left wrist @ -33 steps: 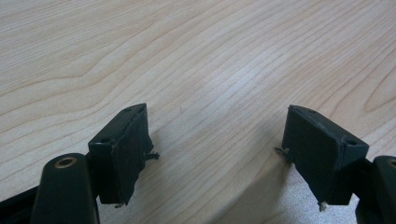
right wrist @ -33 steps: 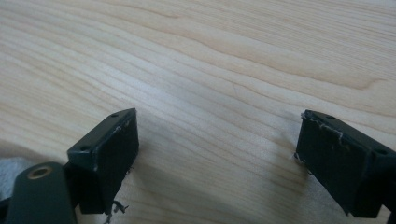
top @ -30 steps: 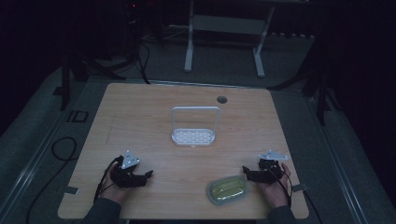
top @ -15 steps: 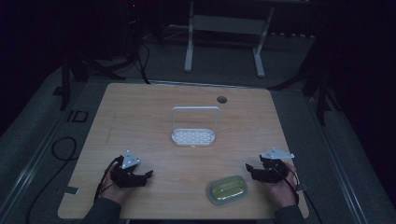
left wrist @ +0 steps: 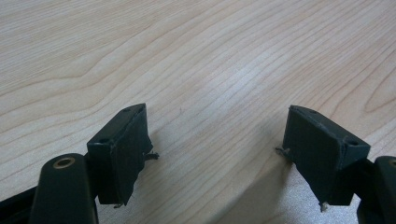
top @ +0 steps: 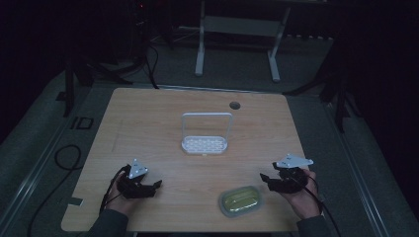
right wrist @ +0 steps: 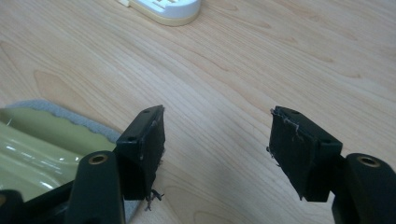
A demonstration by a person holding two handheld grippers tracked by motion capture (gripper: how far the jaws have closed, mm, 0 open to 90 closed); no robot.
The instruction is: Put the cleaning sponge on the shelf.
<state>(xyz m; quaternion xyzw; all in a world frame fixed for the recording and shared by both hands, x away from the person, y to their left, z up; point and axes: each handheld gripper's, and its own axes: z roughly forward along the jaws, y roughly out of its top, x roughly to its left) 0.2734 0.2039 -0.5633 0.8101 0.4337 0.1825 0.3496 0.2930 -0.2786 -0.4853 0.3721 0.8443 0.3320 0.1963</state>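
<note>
Right gripper point(top: 285, 178) has drifted rightward off the green-lidded container point(top: 240, 200); both grippers' fingers gape empty, left gripper point(top: 140, 185) resting lower-left, presumably idle.

Shallow yellow-green dish point(top: 240, 200) flat at near table edge point(top: 197, 230), white rack point(top: 205, 134) mid-table

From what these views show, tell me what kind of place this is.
Probably a lab or studio set up for recording, not a home. A bare wooden table with a cable hole stands in a dark room, cables trail on the floor, and a metal stand sits behind.
</note>
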